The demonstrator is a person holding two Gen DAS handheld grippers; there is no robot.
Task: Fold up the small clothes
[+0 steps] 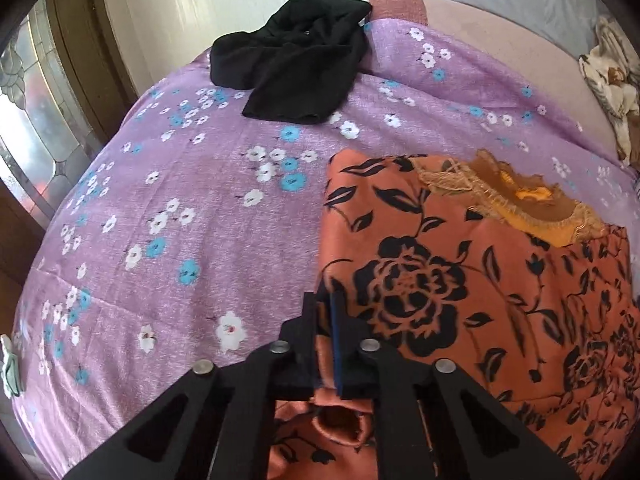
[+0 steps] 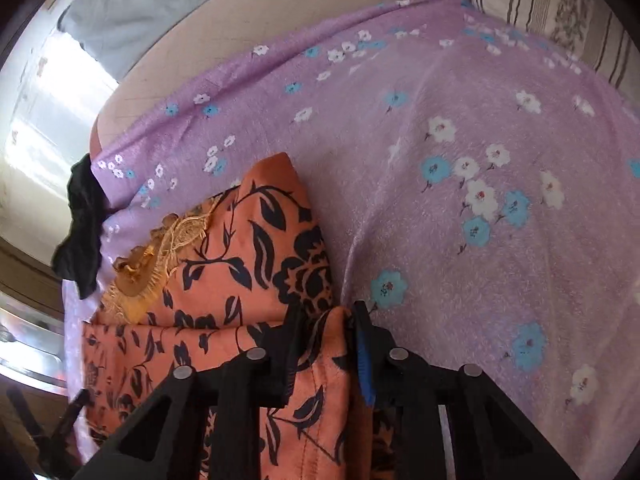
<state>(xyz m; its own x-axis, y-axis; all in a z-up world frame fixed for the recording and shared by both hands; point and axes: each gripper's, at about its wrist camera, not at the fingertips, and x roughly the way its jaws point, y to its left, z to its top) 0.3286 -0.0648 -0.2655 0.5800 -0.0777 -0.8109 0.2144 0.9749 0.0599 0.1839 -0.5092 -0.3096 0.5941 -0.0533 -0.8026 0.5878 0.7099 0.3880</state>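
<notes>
An orange garment with black roses [image 1: 460, 280] lies on the purple flowered bedsheet [image 1: 180, 208]; its neckline has gold embroidery [image 1: 516, 196]. My left gripper [image 1: 325, 308] is shut on the garment's near left edge, with cloth bunched between its black fingers. In the right wrist view the same orange garment [image 2: 240, 264] spreads to the left, and my right gripper [image 2: 328, 316] is shut on a fold of its near right edge. The left gripper's tip [image 2: 76, 400] shows at the lower left there.
A crumpled black garment [image 1: 296, 64] sits at the far edge of the bed. A patterned blanket [image 1: 612, 92] lies at the right. A striped pillow [image 2: 560, 12] is at the far right in the right wrist view. A glass-paned door [image 1: 32, 128] stands beside the bed.
</notes>
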